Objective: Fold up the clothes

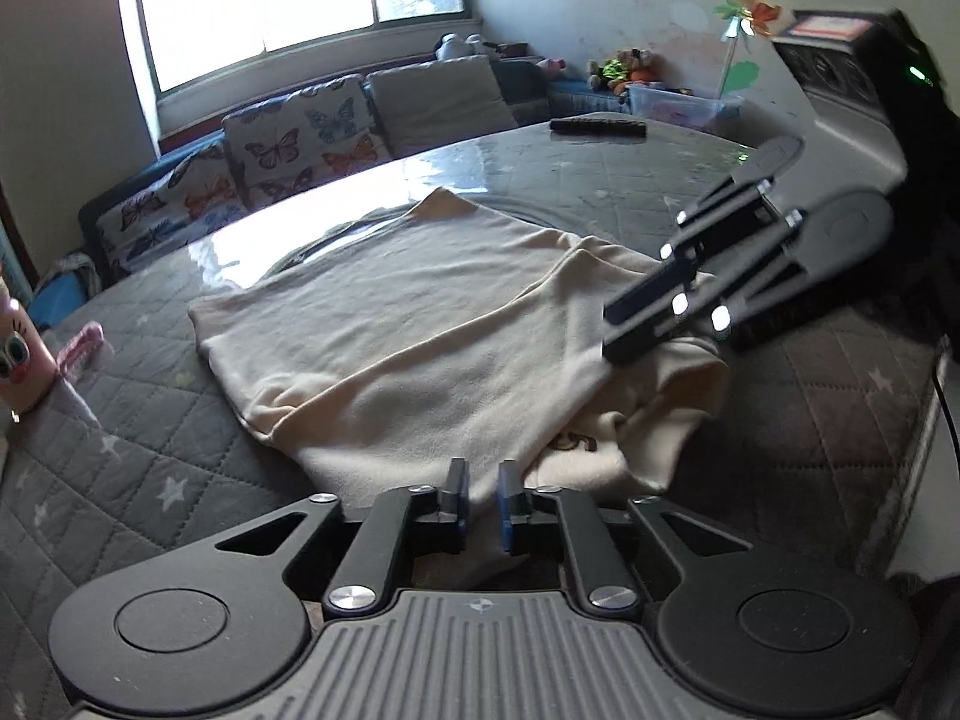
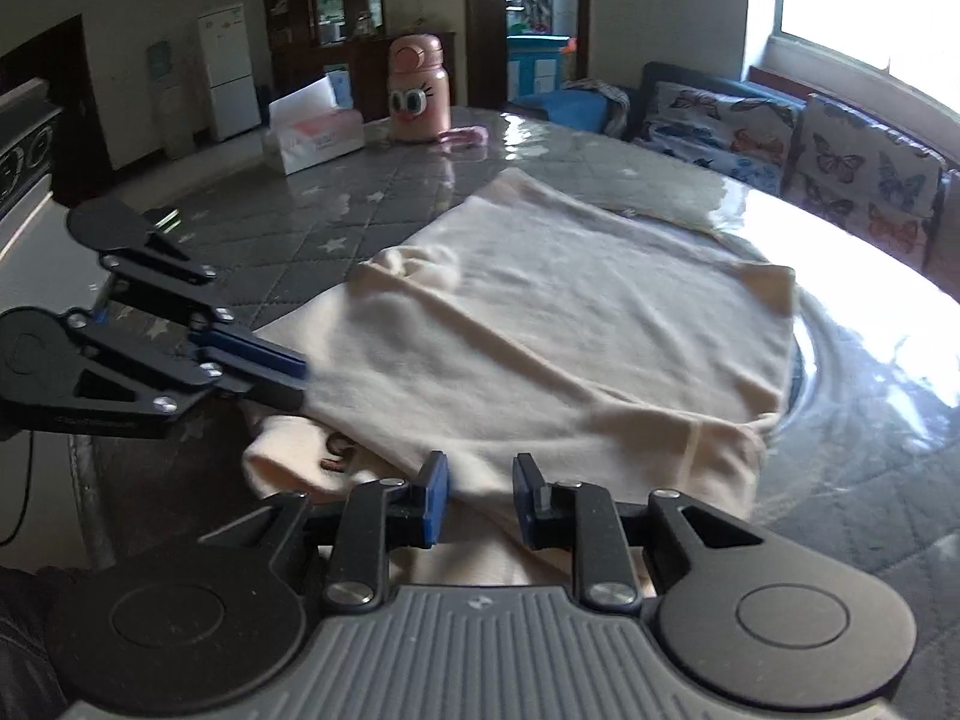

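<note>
Cream shirt (image 1: 420, 324) lay near the tabletop's (image 1: 600, 180) near edge: soft, light, limp; best pinched at hem corners. Left gripper (image 1: 482, 495) and right gripper (image 2: 480, 495) both released, slightly apart.

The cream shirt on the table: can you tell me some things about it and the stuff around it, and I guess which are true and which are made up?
1. The cream shirt lies on a grey quilted table cover with white stars. True.
2. The pink bottle with cartoon eyes has tipped over onto the shirt. False: it stands upright at the far side of the table, apart from the shirt.
3. The cushions under the window have butterflies on them. True.
4. The right gripper is shut tight. False: its jaws stand apart, with the shirt's near edge between them.
5. The left gripper is above the shirt's near edge. True.
</note>
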